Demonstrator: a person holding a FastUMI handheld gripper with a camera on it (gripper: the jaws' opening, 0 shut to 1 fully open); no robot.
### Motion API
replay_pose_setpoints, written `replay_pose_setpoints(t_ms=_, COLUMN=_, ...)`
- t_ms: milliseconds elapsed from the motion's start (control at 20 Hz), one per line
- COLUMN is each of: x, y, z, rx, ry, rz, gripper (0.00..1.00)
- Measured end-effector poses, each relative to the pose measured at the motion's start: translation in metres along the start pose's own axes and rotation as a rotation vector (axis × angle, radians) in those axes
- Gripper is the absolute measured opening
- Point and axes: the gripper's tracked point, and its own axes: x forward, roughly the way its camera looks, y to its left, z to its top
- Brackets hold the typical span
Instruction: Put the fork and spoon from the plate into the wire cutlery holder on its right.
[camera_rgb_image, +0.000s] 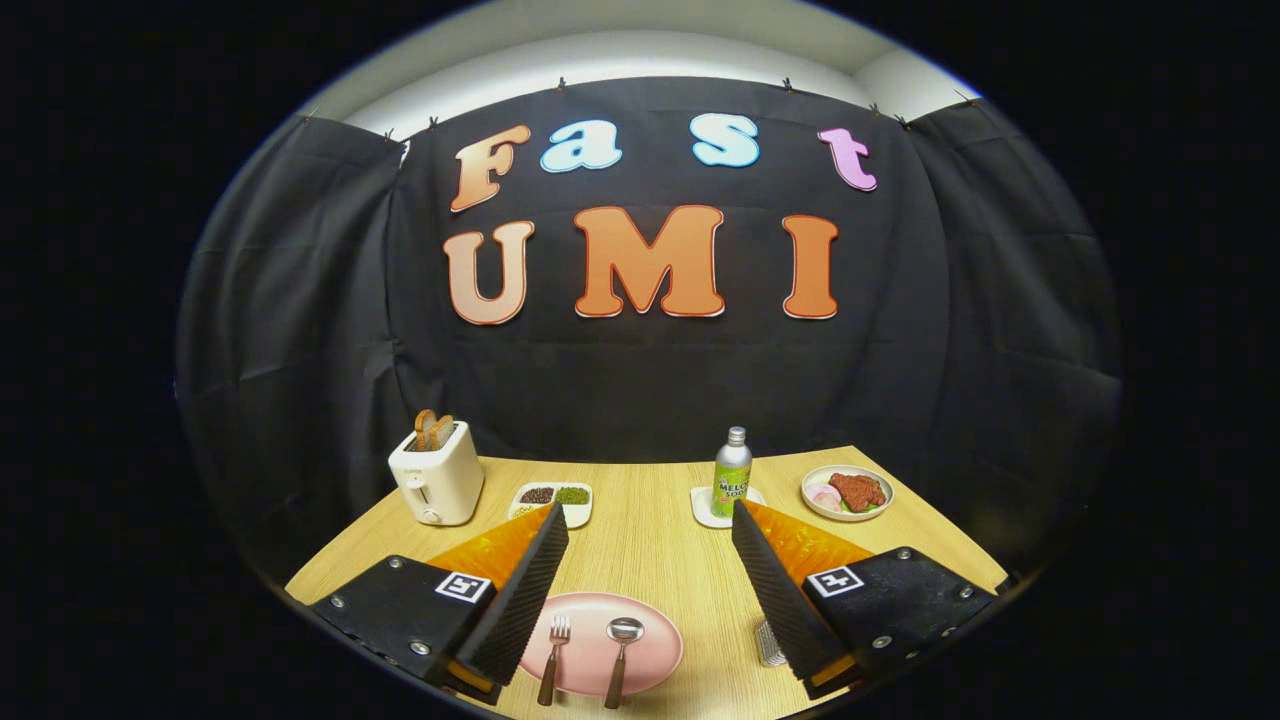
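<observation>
A pink plate (650, 625) lies on the wooden table, low between my two fingers. On it rest a fork (554, 655) with a brown handle and, just to its right, a spoon (620, 655) with a brown handle, both pointing away from me. The wire cutlery holder (769, 645) stands right of the plate, mostly hidden behind my right finger (775, 585). My gripper (650, 515) is open, held above the table, with nothing between its fingers.
At the back left a white toaster (437, 480) holds toast. A white dish of beans (555, 497) sits beside it. A green soda bottle (732, 475) stands on a white coaster (704, 512), and a plate of food (848, 492) lies at the back right.
</observation>
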Motion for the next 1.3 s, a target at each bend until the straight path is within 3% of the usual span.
replay_pose_setpoints(t_ms=250, x=0.008, y=-0.001, z=-0.017, rx=-0.008, ry=0.016, rz=-0.003, gripper=0.99)
replay_pose_setpoints(t_ms=750, x=0.029, y=0.005, z=-0.152, rx=-0.026, ry=0.247, rz=-0.013, gripper=0.99)
replay_pose_setpoints(t_ms=1200, x=0.026, y=0.025, z=-0.236, rx=-0.049, ry=0.435, rz=0.036, gripper=0.99)
replay_pose_setpoints(t_ms=1300, x=0.026, y=0.029, z=-0.248, rx=-0.060, ry=0.464, rz=0.042, gripper=0.95)
